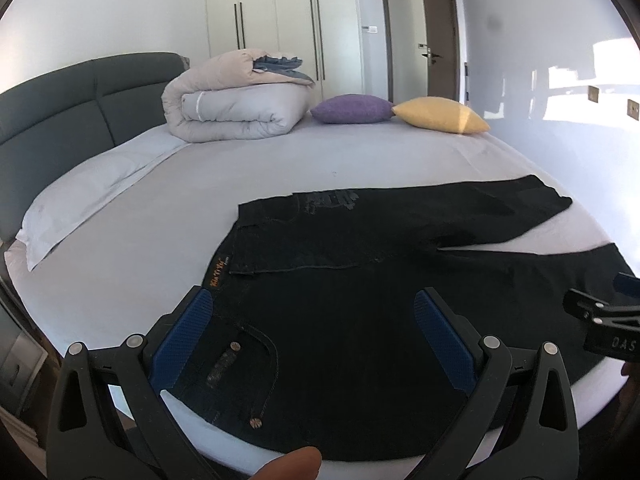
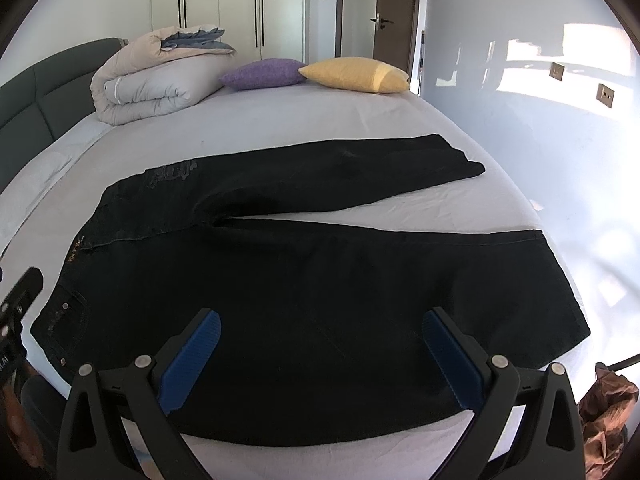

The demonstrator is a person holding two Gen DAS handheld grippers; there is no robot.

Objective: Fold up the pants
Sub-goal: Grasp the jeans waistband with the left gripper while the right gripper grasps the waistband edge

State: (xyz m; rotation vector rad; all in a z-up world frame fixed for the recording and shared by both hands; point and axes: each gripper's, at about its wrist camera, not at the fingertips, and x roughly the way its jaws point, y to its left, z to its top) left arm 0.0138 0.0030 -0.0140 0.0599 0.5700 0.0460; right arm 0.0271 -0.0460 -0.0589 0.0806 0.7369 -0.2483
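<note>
**Pants flat on bed, both grippers wide open above the near edge**

Left gripper [image 1: 312, 334]: jaws spread wide, blue pads [image 1: 182, 342] well apart, holding nothing. It hangs over the waist end of the pants [image 1: 360, 280] — the waistband corner with pocket and rivets lies directly under and between its fingers, and the orange-stitched label sits just ahead of its left finger. A fingertip shows at the bottom edge of that view. The right gripper [image 1: 604, 316] shows at its far right, over the near leg.

Right gripper [image 2: 320, 356]: also fully open, nothing between its blue pads [image 2: 192, 364]. It hangs over the near leg of the pants [image 2: 320, 280], around mid-leg; cannot tell whether the fingers touch the cloth. Part of the left gripper [image 2: 18, 304] sits at its far left, by the waistband.

Pants: black jeans, spread flat on the pale sheet of the bed [image 2: 280, 120], unfolded. Waist lies to the left of the right gripper, both legs run out to its right in a narrow V — near leg under the gripper, far leg ahead of it, hems apart.

Well ahead of both grippers: a rolled duvet [image 2: 152, 80], a purple cushion [image 2: 264, 74] and a yellow cushion [image 2: 356, 74], touching each other. Grey headboard [image 1: 80, 96] ahead-left of the left gripper. Crumpled brown material [image 2: 608, 412] is low to the right of the right gripper, off the bed.
</note>
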